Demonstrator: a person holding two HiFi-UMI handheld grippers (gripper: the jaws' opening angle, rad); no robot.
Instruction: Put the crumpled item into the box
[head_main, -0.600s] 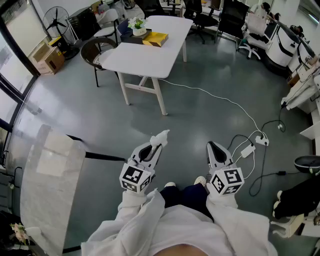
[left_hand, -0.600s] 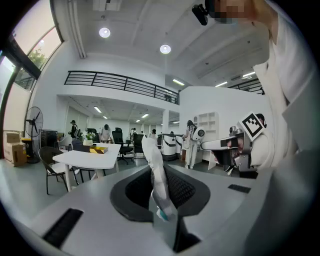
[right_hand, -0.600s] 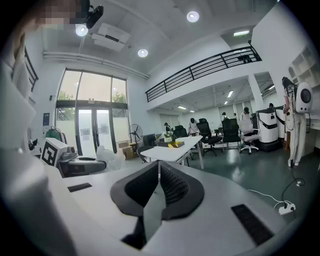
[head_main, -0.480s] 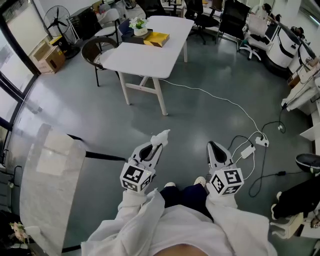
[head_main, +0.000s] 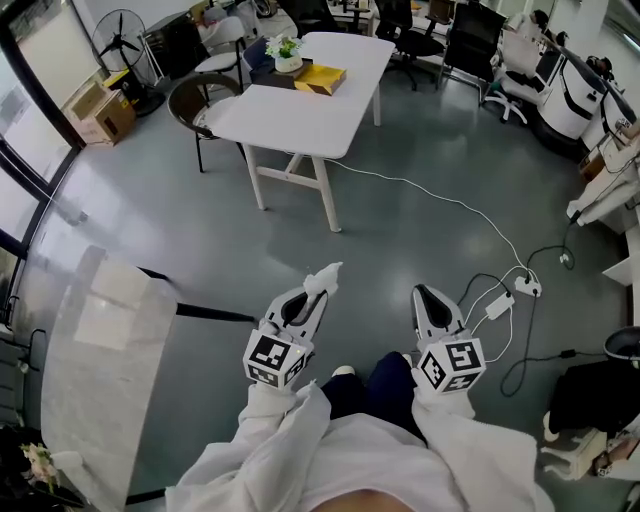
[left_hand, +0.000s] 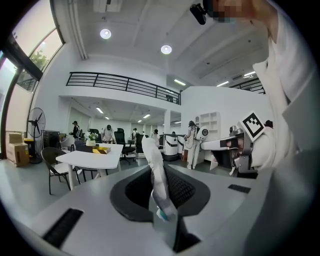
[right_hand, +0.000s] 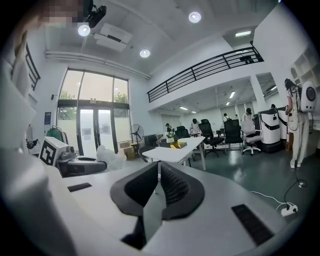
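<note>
No words, numbers or brand names are legible anywhere. The only printed signs are black-and-white square markers on the cubes of the left claw (head_main: 316, 288) and right claw (head_main: 424, 296), and they carry no letters.

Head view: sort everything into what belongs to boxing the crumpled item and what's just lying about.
Job: crumpled item, clamped in the left gripper; right gripper, shut and empty; possibly the yellow box, though which box is meant is unclear.
Lying about: white table, chair, fan, cardboard box, floor cable.
</note>
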